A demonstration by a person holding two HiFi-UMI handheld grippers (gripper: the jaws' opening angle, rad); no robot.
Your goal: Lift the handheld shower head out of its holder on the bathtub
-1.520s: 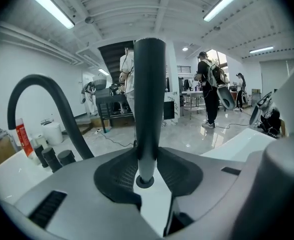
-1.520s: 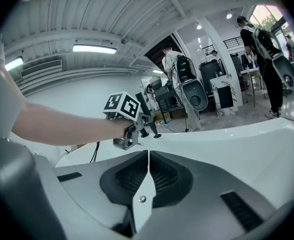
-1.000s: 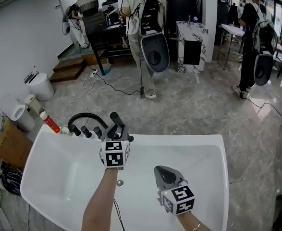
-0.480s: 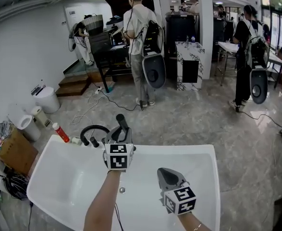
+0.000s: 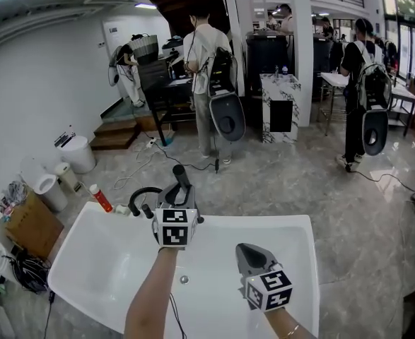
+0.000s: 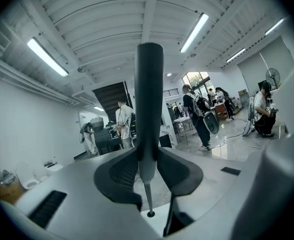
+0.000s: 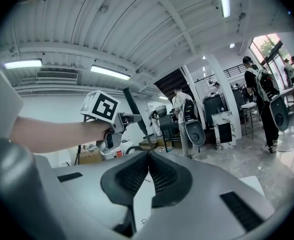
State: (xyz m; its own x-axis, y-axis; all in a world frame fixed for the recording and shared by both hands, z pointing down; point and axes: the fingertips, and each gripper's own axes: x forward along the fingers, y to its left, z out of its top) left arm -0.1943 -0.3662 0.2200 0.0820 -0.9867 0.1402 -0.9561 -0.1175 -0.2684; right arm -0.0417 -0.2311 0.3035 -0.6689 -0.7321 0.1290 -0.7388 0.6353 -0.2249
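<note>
My left gripper (image 5: pixel 177 193) is shut on the handheld shower head (image 5: pixel 180 178), a dark stick-shaped wand that stands upright above the far rim of the white bathtub (image 5: pixel 87 260). In the left gripper view the shower head (image 6: pixel 149 109) rises between the pads, and its thin hose (image 6: pixel 148 200) hangs down below. The black arched faucet and holder (image 5: pixel 141 193) sit on the rim just left of it. My right gripper (image 5: pixel 249 251) hovers over the tub's right half, shut and empty. In the right gripper view its pads (image 7: pixel 136 174) meet, and the left gripper (image 7: pixel 117 129) shows holding the wand.
A red-capped bottle (image 5: pixel 100 198) lies by the tub's far left corner. A cardboard box (image 5: pixel 25 226), paper rolls and a white bin (image 5: pixel 76 152) stand at the left wall. Two people (image 5: pixel 208 83) (image 5: pixel 359 83) with backpacks stand farther off, with cables on the floor.
Both grippers have risen, the left one carrying the shower head up and away from the faucet arch. The head view has tipped up and shows more of the room.
</note>
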